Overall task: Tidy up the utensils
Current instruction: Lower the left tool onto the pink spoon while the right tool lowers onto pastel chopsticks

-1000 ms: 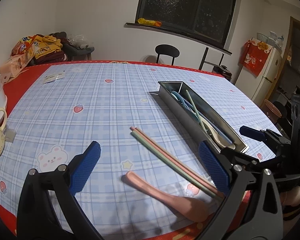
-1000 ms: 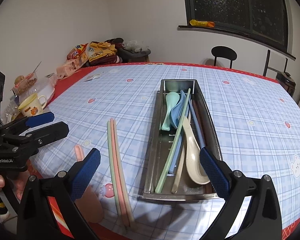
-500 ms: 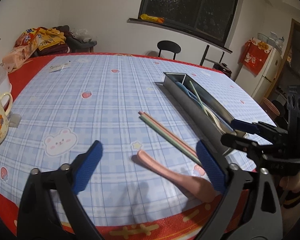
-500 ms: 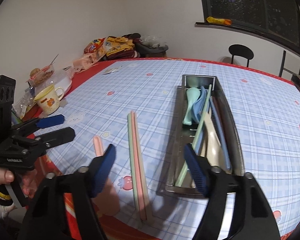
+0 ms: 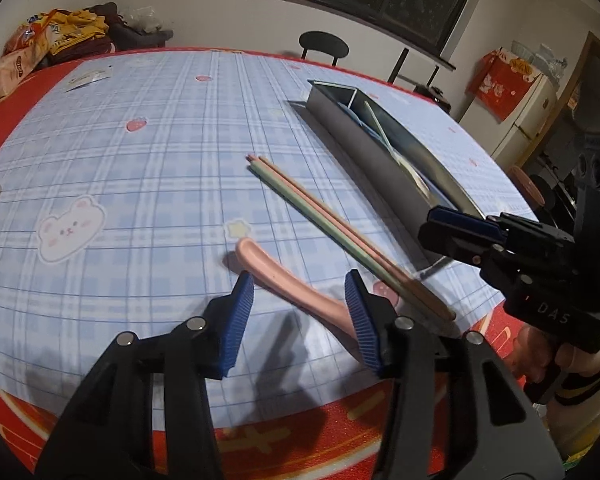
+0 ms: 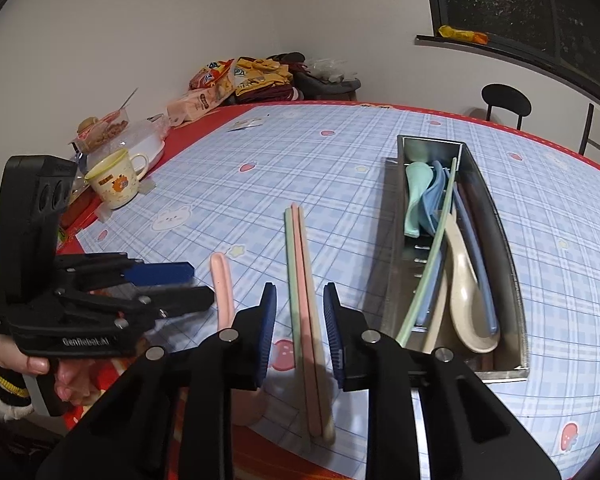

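Observation:
A pink spoon point(image 5: 288, 276) lies on the checked tablecloth near the front edge; it also shows in the right wrist view point(image 6: 222, 280). My left gripper point(image 5: 300, 296) is open, its blue pads either side of the spoon's handle, not touching. Pink and green chopsticks point(image 5: 331, 224) lie beside the spoon; in the right wrist view the chopsticks point(image 6: 303, 280) run between the pads of my right gripper point(image 6: 300, 316), which is open with a narrow gap. A steel tray point(image 6: 511, 280) at right holds several spoons and chopsticks.
A yellow mug point(image 6: 114, 180) and food containers point(image 6: 112, 132) stand at the table's left edge. Snack bags and clothes point(image 6: 252, 80) lie at the back. A black chair point(image 5: 323, 44) stands behind the table. The red table edge point(image 5: 260, 436) is close below my grippers.
Both grippers have moved down and forward to the table and narrowed. The left now straddles the pink spoon; the right now straddles the chopsticks.

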### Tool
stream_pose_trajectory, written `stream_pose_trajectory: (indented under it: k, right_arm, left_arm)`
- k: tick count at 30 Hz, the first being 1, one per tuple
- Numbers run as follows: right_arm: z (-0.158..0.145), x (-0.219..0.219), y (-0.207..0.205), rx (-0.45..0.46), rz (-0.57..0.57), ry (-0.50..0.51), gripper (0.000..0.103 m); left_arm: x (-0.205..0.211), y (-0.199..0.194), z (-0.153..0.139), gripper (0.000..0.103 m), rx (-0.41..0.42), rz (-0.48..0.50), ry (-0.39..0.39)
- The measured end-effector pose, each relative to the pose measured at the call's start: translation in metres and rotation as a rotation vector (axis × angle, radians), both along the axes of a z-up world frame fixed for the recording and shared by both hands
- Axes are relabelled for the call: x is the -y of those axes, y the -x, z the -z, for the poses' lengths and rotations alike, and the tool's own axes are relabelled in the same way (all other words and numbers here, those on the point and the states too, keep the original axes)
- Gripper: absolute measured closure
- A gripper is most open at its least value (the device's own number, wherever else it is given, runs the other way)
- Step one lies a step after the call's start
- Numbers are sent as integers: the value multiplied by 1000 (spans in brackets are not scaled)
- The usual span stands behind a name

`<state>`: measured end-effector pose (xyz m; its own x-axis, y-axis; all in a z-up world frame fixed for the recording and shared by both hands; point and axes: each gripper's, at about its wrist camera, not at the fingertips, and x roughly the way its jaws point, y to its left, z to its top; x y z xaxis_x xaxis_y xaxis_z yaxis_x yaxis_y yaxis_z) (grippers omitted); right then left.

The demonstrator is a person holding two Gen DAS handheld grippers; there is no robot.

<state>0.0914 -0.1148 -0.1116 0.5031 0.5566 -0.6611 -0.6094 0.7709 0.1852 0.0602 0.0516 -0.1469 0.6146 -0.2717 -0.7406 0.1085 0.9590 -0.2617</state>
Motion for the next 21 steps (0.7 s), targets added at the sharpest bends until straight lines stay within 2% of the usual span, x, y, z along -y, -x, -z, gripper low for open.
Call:
stream_pose_trajectory:
  k: [4,10,13,21]
  right_arm:
    - [2,-8,1,-5,-21,16,79]
    - [5,-15,3,-5,-23,44,79]
    - [8,-14,2,-9,-9,47,79]
    - [14,-12,-1,-21,-2,60,79]
  left_arm:
    - [6,-4,3,45,-11,8,5]
    - [10,-17,6,42,-57,35,-6]
    - [11,-23,11,42,-89,43,5]
    - [10,-36,11,43,-98,45,27]
